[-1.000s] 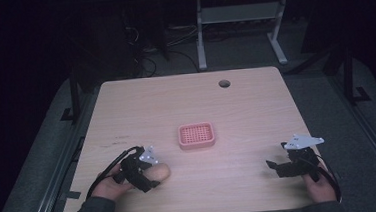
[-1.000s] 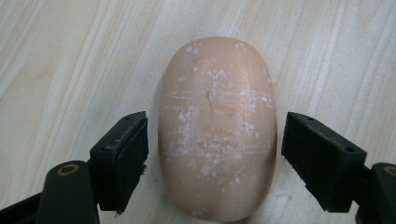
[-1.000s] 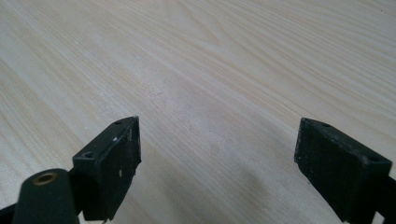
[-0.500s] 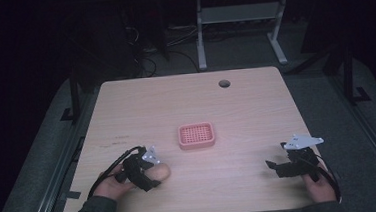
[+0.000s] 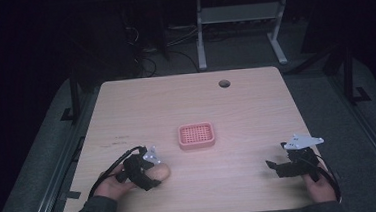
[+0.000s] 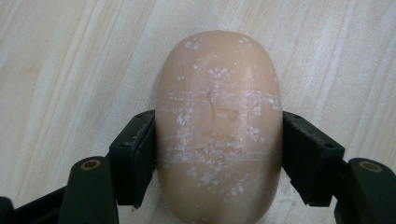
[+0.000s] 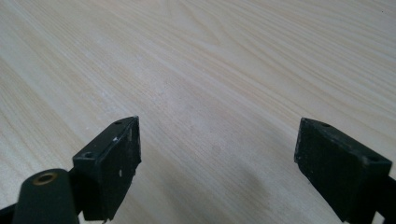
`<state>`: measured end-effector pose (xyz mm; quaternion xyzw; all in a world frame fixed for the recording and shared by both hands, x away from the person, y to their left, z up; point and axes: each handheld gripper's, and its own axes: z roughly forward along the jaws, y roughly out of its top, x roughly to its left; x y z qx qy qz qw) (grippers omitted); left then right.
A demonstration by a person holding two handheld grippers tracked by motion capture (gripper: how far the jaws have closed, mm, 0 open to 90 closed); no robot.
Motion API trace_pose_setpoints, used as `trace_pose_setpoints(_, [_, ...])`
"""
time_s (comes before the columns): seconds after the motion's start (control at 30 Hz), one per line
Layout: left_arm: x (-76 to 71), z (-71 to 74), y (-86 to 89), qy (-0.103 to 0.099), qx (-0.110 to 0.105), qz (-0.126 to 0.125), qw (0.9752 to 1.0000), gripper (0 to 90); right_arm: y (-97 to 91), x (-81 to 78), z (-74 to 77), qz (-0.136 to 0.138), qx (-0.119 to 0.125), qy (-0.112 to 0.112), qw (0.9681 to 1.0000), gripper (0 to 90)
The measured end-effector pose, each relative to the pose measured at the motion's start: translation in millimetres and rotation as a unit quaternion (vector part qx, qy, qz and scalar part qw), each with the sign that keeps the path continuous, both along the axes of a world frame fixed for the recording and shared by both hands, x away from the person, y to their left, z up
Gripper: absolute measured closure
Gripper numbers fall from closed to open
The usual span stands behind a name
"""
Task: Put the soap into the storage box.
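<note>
Left tongs (image 6: pixel 217 154) gripped the soap bar (image 6: pixel 218 126); right tongs (image 7: pixel 217 163) gaped empty. Next, probably lift it toward the pink soap dish (image 5: pixel 195 136) at frame centre.

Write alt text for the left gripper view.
A pale peach bar of soap, oval and flecked with white, sits clamped between the two black fingers of the left gripper. Under it lies the light wood-grain table.
</note>
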<state>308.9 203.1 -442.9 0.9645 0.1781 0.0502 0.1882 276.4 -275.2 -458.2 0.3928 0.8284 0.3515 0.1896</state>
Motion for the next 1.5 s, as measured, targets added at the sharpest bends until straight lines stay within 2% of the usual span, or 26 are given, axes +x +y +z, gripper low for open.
trace_pose_setpoints(0.3, [-0.1,6.2,-0.7,-0.003,-0.007,0.003,1.0,32.6,-1.0,0.0,0.2,0.001,0.0,-0.003,1.0,14.1])
trace_pose_setpoints(0.57, [7.0,9.1,-10.4,0.003,0.001,-0.005,1.0,32.6,-3.0,-1.1,0.0,-0.003,0.009,-0.003,0.9999,14.1])
trace_pose_setpoints(0.83, [14.1,15.2,-18.9,0.005,-0.003,-0.011,0.9999,32.6,-2.6,-1.8,0.5,-0.002,0.011,-0.006,0.9999,14.1])
trace_pose_setpoints(0.97, [17.0,18.5,-20.6,0.006,-0.008,-0.014,0.9999,32.6,-2.5,-2.2,0.7,-0.002,0.012,-0.007,0.9999,14.1])
trace_pose_setpoints(1.2, [20.1,20.2,-23.4,0.008,0.0,-0.018,0.9998,32.6,-1.3,-2.9,0.9,-0.002,0.014,-0.003,0.9999,14.1])
trace_pose_setpoints(1.5, [25.6,28.0,-27.0,0.009,-0.003,-0.022,0.9997,32.6,-1.0,-2.9,0.9,0.001,0.014,-0.006,0.9999,14.1])
